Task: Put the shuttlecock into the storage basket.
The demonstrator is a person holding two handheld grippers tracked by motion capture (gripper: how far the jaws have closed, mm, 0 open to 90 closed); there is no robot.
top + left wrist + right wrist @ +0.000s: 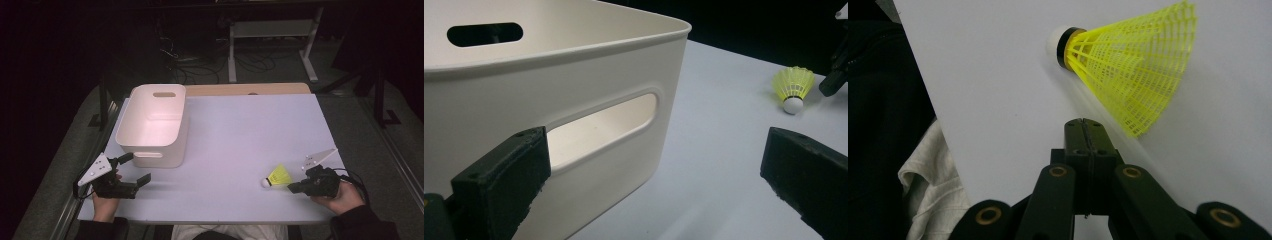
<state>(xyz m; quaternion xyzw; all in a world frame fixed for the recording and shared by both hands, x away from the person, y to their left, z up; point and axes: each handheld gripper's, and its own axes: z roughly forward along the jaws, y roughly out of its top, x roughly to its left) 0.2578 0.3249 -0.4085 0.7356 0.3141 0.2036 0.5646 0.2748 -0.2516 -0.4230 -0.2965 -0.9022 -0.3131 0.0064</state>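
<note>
White bin (pixel 152 125) on table (pixel 240 130); floor cables (pixel 200 70), perhaps.

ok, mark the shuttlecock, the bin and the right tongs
shuttlecock (pixel 1135 70), right gripper view, yellow mesh skirt
bin (pixel 150 150), high view, near wall by the handle slot
right tongs (pixel 1083 131), right gripper view, tips pressed together

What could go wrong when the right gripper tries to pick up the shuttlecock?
The right gripper has its jaws shut, just short of the shuttlecock, so pushing forward may only roll it away. The light mesh skirt could also crush if pinched hard. The bin stands far across the table, so a weak grip might drop it on the way.
</note>
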